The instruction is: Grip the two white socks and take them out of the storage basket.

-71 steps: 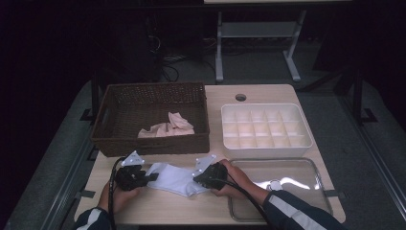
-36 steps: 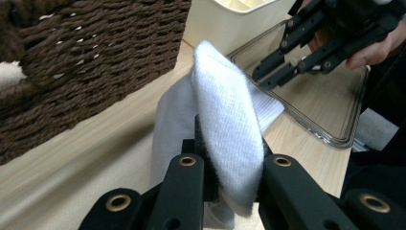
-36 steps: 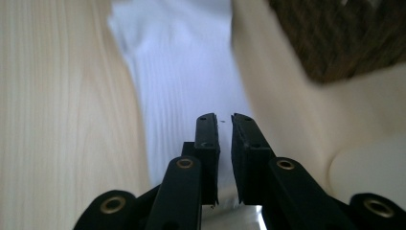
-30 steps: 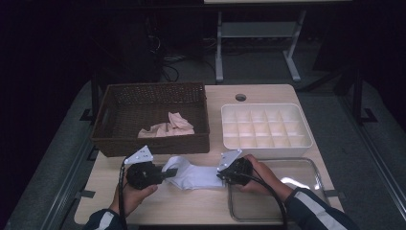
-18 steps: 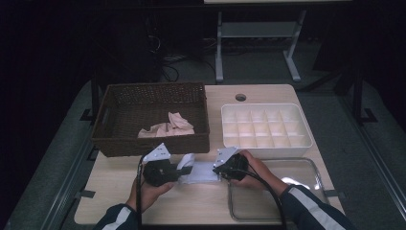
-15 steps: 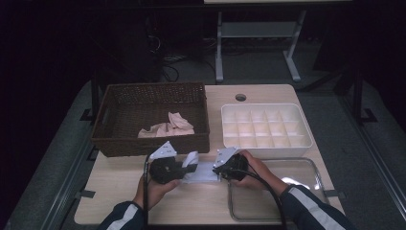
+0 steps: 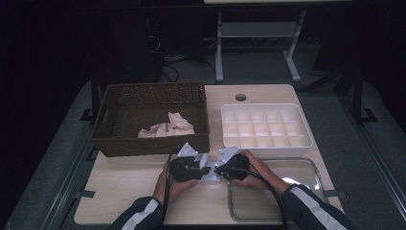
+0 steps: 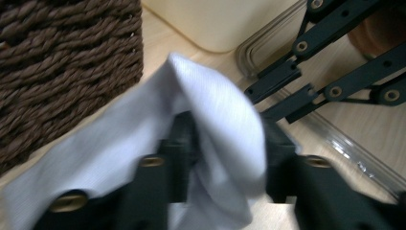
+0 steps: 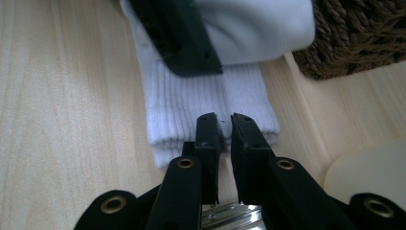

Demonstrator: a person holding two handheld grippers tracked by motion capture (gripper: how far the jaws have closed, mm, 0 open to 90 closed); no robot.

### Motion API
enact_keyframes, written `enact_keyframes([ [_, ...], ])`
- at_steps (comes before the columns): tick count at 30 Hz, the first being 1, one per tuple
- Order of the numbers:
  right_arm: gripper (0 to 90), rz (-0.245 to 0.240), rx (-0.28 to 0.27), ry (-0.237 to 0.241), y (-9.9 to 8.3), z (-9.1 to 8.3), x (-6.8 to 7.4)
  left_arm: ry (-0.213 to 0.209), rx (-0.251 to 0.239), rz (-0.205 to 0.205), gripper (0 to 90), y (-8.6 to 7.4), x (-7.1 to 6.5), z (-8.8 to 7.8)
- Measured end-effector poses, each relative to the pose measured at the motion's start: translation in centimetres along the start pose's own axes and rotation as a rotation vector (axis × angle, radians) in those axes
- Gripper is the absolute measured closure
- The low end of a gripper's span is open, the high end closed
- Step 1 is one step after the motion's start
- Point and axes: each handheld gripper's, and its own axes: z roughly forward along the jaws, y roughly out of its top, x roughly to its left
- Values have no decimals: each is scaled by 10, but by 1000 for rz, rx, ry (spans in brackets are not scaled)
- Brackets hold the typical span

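A white sock (image 7: 209,176) lies folded on the wooden table between the two grippers. My left gripper (image 7: 198,170) sits over the folded-over end. Its jaws have just been opening, and in the left gripper view the sock (image 8: 215,134) hangs loose between the parted jaws of the left gripper (image 8: 229,127). My right gripper (image 7: 221,171) faces it from the right, close by. In the right gripper view the right gripper (image 9: 224,120) is nearly closed on the sock's ribbed cuff (image 9: 182,110), pinning it to the table.
A brown wicker basket (image 7: 115,139) with a pink cloth (image 7: 167,127) in it stands behind the left hand. A white divided tray (image 7: 265,127) is behind the right hand. A clear tray (image 7: 306,167) lies at the front right.
The left gripper has moved right toward the right gripper, carrying the sock's end over and folding the sock. Its jaws have parted. The right gripper has stayed put.
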Motion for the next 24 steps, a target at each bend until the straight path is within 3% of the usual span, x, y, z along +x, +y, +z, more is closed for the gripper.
enact_keyframes([
  [3, 799, 6, 2, 4, -1, 0, -1, 0, -18, 30, 414, 1, -4, -8],
  [6, 788, 16, 3, 7, -2, 0, -2, 12, -21, 66, 374, 2, -4, -25],
  [8, 778, 20, 6, 3, -3, 0, -2, 47, -39, 81, 374, 0, 0, -40],
  [10, 770, 40, -4, 10, -3, -2, -2, 95, -44, 78, 392, -3, 7, -53],
  [11, 764, 28, -4, 8, -3, -3, -3, 111, -47, 69, 396, -6, 12, -58],
  [14, 740, 48, -13, 5, -3, -7, -4, 155, -8, 63, 441, -19, 25, -65],
  [15, 729, 51, -18, 4, -4, -9, -5, 152, -1, 63, 463, -22, 29, -64],
  [16, 719, 66, -19, 5, -3, -11, -5, 135, 14, 35, 473, -28, 34, -62],
  [20, 712, 113, -63, -11, -2, -26, -10, 110, 34, 3, 468, -35, 38, -60],
  [22, 713, 123, -83, -44, 2, -33, -11, 114, 36, 14, 447, -36, 39, -61],
  [24, 716, 140, -117, -36, 7, -36, -9, 108, 44, 7, 439, -38, 38, -60],
])
